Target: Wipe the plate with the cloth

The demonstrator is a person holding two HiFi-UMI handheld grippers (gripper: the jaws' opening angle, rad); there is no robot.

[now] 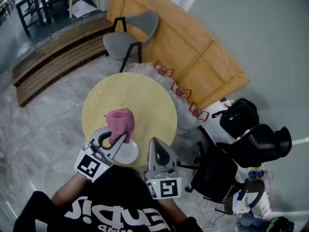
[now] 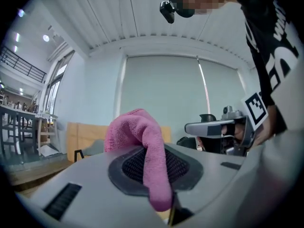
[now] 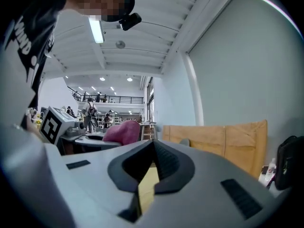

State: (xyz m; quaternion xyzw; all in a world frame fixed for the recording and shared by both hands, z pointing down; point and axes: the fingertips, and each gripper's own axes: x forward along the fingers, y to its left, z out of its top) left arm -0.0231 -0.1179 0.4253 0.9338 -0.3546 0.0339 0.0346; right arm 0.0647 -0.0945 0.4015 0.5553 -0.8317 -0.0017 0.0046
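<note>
Presently your left claw (image 1: 117,140) is clamped on the pink cloth (image 1: 120,122), whose bunched bulk stands up beyond the jaw tips while one fold runs down between the pads. The white plate (image 1: 127,152) lies at the near edge of the round yellow bench (image 1: 149,95), partly under that claw. The left gripper view looks level across the room, not down at the plate, so the cloth appears raised rather than pressed on the dish; contact cannot be confirmed. Your right claw (image 1: 155,145) sits at the bench's near edge beside the plate, jaws drawn almost together on nothing. Judged thus: the cloth is secured and wiping is not evidently begun; lowering the cloth and sweeping the plate's face are left to do.
</note>
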